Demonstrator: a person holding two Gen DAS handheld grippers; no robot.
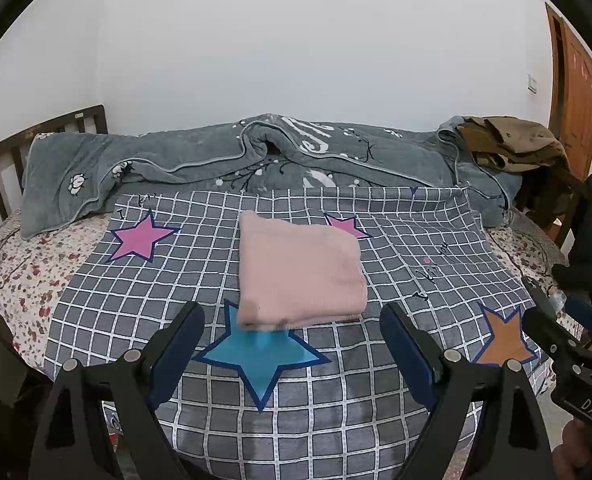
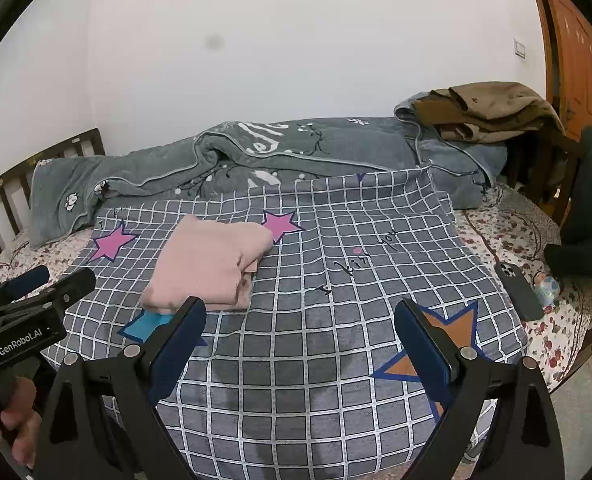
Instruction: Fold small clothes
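A pink garment (image 1: 299,272) lies folded into a thick rectangle on the grey checked sheet (image 1: 415,240), partly over a blue star. In the right wrist view the pink garment (image 2: 212,260) lies left of centre on the checked sheet (image 2: 335,280). My left gripper (image 1: 292,320) is open and empty, just in front of the garment's near edge. My right gripper (image 2: 299,320) is open and empty, to the right of the garment over bare sheet. The left gripper (image 2: 36,284) also shows at the left edge of the right wrist view.
A rumpled grey blanket (image 1: 256,152) lies along the back of the bed. Brown clothes (image 2: 491,112) are piled at the back right. A dark phone (image 2: 519,292) and a small bottle (image 2: 545,286) lie on the floral bedsheet at the right. A wooden headboard (image 1: 0,160) stands at the left.
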